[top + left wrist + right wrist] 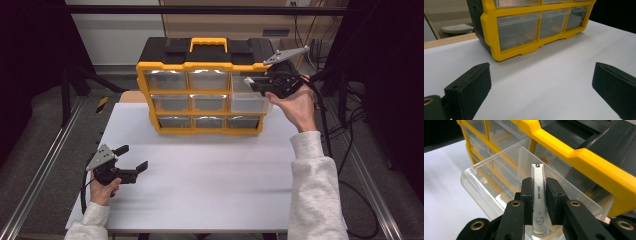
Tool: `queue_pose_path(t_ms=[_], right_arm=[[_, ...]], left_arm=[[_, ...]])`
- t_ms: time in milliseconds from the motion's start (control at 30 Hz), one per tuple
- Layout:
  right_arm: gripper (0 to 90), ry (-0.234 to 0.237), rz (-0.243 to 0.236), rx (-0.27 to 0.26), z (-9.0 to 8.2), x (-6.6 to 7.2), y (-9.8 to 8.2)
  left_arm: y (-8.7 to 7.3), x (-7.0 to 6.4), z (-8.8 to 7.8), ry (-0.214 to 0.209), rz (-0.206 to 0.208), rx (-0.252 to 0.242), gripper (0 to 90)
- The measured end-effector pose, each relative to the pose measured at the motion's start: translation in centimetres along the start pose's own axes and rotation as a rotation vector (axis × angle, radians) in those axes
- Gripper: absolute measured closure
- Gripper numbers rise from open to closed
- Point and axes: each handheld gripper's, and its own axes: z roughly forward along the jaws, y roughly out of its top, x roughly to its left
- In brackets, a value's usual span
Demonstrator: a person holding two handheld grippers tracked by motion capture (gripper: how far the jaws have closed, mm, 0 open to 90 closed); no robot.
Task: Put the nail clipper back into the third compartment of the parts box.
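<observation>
From above, my right gripper (257, 82) sits upper right at the organizer (200, 90), over its pulled-out clear drawer (247, 102); my left gripper (131, 159) rests lower left on the desk (210, 170), jaws wide with nothing between them. Left gripper view: the organizer fills the top. Right gripper view: my jaws clamp a nail clipper (538, 195) (cat print near its base) at centre, over the drawer.

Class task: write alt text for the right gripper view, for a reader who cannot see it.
The right tool grips a silver nail clipper between its two black jaws, holding it above an open clear plastic drawer. The drawer is pulled out of a yellow and black organizer standing on a white table.
</observation>
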Motion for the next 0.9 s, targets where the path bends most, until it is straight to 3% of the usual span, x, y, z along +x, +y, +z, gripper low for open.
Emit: queue_pose_path(t_ms=[667,800,900], right_arm=[[76.8,0.031,0.058,0.057,0.63,-0.28,0.00],[76.0,0.025,0.063,0.046,0.67,-0.32,-0.05],[67.7,0.035,0.071,0.007,0.56,-0.38,-0.07]], left_arm=[[0.02,-0.01,-0.03,0.000,0.001,-0.002,1.7],[0.02,-0.01,-0.03,0.001,0.000,-0.001,1.7],[0.02,-0.02,-0.04,0.001,-0.002,-0.003,1.7]])
